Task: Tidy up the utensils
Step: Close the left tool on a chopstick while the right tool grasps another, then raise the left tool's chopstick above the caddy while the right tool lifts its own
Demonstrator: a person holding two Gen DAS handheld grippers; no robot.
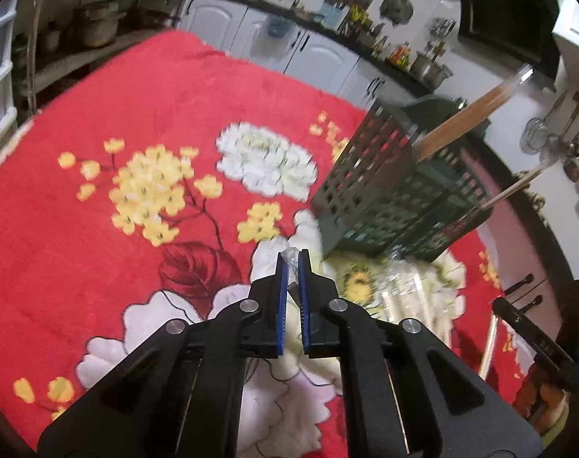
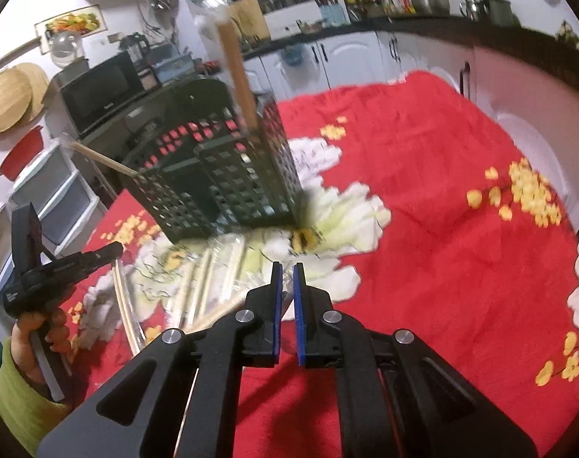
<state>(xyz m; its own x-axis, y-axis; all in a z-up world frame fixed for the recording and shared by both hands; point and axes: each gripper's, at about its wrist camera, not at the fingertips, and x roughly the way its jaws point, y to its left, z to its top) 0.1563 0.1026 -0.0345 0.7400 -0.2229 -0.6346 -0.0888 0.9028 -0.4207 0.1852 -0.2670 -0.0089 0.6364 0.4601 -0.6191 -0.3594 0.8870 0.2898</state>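
A dark green perforated utensil holder [image 1: 388,187] [image 2: 228,175] stands on the red flowered cloth [image 1: 136,114] [image 2: 423,210]. Two wrapped pairs of chopsticks [image 1: 476,110] [image 2: 237,72] stick out of it. Several more chopsticks in clear wrappers [image 1: 411,297] [image 2: 205,282] lie on the cloth in front of the holder. My left gripper [image 1: 293,257] is shut on a crumpled bit of clear wrapper [image 1: 291,253], left of the loose pile. My right gripper [image 2: 288,269] is shut on clear wrapper [image 2: 288,286], just right of the pile. Each gripper shows at the other view's edge [image 2: 113,249] [image 1: 497,303].
A hand in a yellow-green sleeve [image 2: 22,389] holds the left gripper. White cabinets [image 1: 320,53] with a dark counter of jars and pots run behind the table. A microwave [image 2: 98,91] and plastic drawers [image 2: 56,194] stand beyond the holder.
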